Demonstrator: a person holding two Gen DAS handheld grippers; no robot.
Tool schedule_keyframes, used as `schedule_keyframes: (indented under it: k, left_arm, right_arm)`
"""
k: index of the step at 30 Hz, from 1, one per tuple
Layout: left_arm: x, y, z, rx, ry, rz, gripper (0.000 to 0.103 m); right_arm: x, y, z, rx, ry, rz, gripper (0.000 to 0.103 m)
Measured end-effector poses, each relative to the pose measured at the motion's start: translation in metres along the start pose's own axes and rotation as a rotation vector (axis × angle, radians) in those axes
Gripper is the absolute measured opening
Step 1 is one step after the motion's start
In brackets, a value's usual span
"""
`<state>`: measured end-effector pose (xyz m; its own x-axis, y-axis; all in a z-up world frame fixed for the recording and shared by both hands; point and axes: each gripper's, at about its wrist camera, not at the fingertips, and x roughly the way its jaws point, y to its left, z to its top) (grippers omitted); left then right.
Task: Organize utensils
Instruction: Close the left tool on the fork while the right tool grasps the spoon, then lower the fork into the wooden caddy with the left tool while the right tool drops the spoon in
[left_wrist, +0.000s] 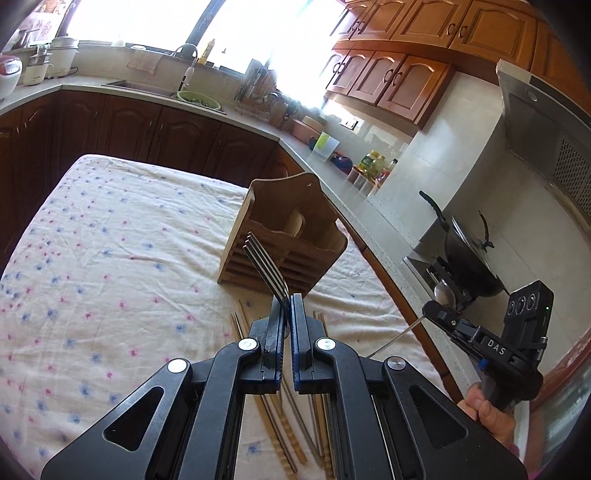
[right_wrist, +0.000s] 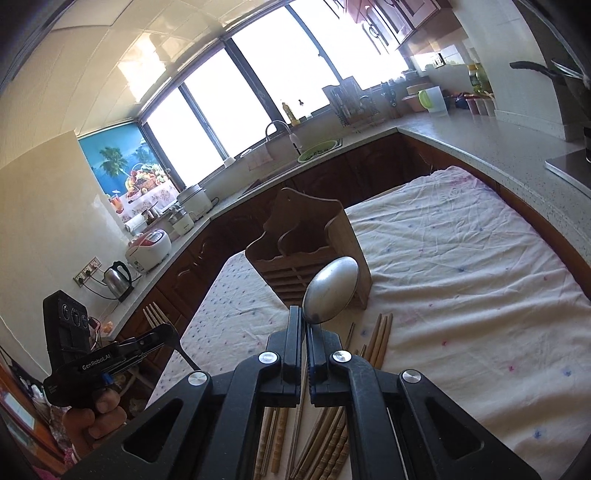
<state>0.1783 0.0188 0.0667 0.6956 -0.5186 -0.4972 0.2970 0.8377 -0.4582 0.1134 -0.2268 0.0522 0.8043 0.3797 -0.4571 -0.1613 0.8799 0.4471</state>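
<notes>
Your left gripper (left_wrist: 286, 306) is clamped on a fork (left_wrist: 266, 267), pinching it at the neck just below the tines. The fork's long axis runs from the jaws up toward eleven o'clock, tines leading, aimed at the wooden holder (left_wrist: 284, 240). Its handle is hidden behind the gripper in the left wrist view.

On the floral cloth (left_wrist: 110, 240), beneath both grippers, a scatter of chopsticks (left_wrist: 280, 439) lies with its long axes running roughly six to twelve o'clock. None of them has been picked up.

The holder stands upright on the cloth near the counter edge, at about twelve o'clock from each gripper. One pale thing, too indistinct to name, sits in a rear compartment; otherwise its slots look empty.

Your right gripper (right_wrist: 306, 325) is closed on a spoon (right_wrist: 330, 290), gripping just under the bowl. The bowl rises toward one o'clock, its rounded back facing the camera, and overlaps the holder's front in the right wrist view. The left wrist view shows its thin handle trailing down toward seven o'clock.

By my reading, you are early on: fork and spoon are lifted but not yet placed, and the chopsticks remain to sort.
</notes>
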Motion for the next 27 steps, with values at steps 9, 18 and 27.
schedule_keyframes:
  k: [9, 18, 27]
  left_arm:
    - [0.012, -0.013, 0.071, 0.052, -0.130, 0.012, 0.002]
    - [0.073, -0.006, 0.131, 0.068, -0.234, 0.108, 0.002]
    - [0.142, 0.015, 0.109, 0.073, -0.148, 0.158, 0.002]
  right_arm:
    - [0.006, 0.024, 0.060, -0.135, -0.124, -0.050, 0.002]
    - [0.061, 0.041, 0.121, -0.308, -0.177, -0.145, 0.002]
    - [0.134, 0.028, 0.093, -0.366, -0.032, -0.190, 0.002]
